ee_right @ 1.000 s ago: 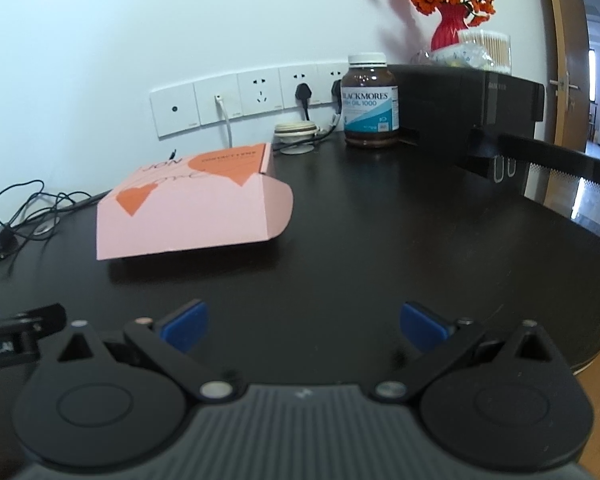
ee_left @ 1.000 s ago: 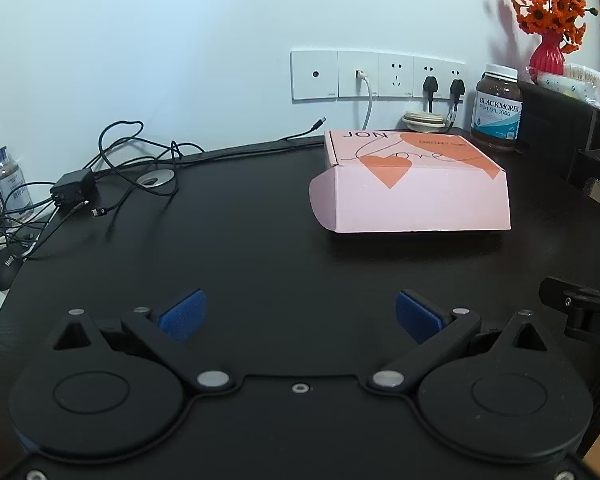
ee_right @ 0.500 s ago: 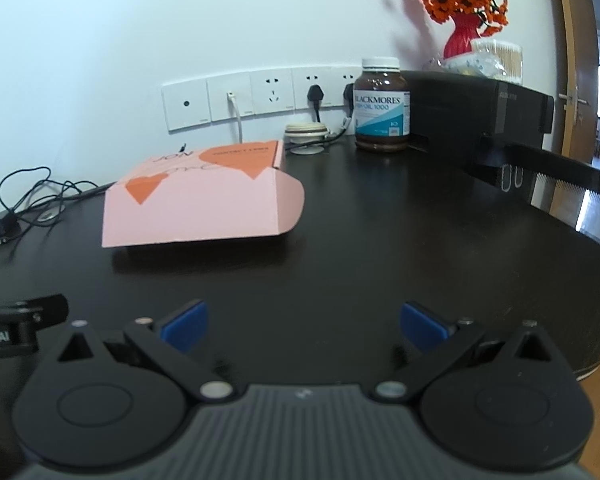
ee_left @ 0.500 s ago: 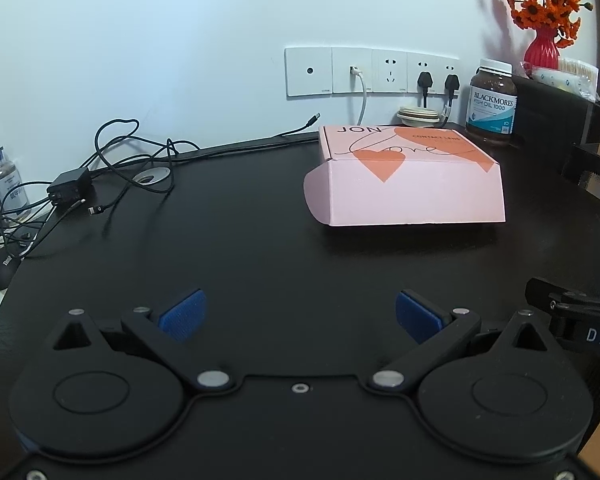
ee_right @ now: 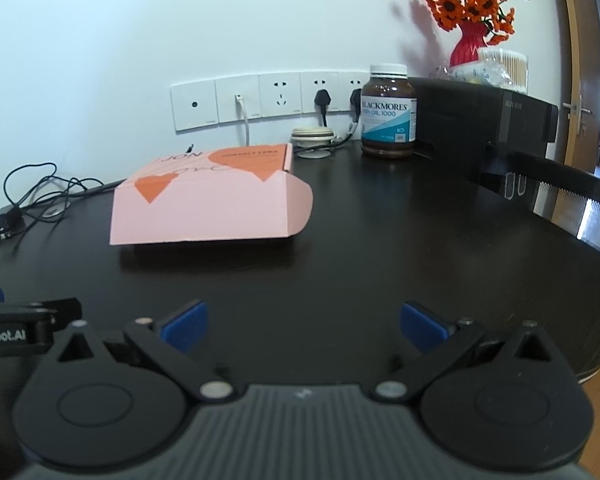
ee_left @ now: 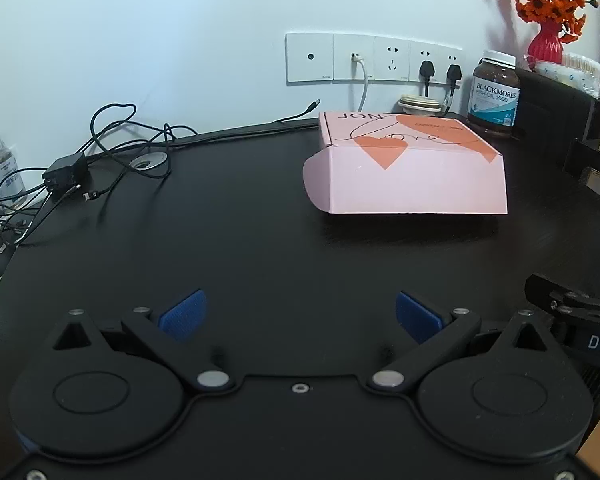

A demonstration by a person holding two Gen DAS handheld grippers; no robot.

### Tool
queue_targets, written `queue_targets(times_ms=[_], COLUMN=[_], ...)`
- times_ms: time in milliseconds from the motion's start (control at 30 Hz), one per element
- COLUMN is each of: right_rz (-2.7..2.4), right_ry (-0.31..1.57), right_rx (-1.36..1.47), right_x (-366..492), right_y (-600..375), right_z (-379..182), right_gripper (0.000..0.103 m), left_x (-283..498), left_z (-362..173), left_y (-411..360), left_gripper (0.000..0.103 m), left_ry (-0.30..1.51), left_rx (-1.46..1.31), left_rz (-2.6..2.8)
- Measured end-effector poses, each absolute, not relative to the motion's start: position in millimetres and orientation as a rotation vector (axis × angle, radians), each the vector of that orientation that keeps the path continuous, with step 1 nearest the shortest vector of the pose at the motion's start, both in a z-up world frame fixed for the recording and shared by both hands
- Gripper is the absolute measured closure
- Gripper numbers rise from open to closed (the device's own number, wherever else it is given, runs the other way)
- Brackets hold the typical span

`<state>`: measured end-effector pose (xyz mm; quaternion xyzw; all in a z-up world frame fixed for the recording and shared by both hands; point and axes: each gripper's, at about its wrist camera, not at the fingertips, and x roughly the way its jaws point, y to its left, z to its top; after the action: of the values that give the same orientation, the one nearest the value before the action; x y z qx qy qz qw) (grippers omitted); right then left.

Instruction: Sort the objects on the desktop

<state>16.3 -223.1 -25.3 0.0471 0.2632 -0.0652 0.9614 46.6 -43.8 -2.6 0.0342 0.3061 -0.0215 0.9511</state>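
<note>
A pink cardboard box printed with orange hearts lies closed on the black desk, its side flaps sticking out. A brown fish-oil bottle with a white cap stands near the wall behind it. My left gripper hovers low over the desk's near side, open and empty, well short of the box. My right gripper is open and empty too, level with the left one; its tip shows at the left wrist view's right edge.
Tangled black cables and a charger lie at the back left. Wall sockets hold plugs and a white cable. A black appliance at the back right carries a red vase of orange flowers. A small round lidded pot sits by the sockets.
Both grippers have drifted a little, so the box and bottle shift slightly in each view. Their jaws stay wide open and nothing on the desk has moved.
</note>
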Motion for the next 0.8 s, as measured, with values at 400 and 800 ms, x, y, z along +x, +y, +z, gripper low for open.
queue_targets(times_ms=[400, 800], right_rz=[-0.133, -0.086], right_ry=[0.550, 0.562], right_rx=[0.099, 0.053], right_x=[18.8, 19.9], right_y=[-223.6, -222.0], right_z=[-28.2, -22.8], right_gripper=[0.001, 0.001], left_x=[51.2, 43.8], left_z=[-6.4, -2.6], left_y=[-43.4, -41.4], left_gripper=[0.000, 0.000], left_ry=[0.666, 0.627], left_rx=[0.070, 0.054], left_rz=[-0.049, 0.040])
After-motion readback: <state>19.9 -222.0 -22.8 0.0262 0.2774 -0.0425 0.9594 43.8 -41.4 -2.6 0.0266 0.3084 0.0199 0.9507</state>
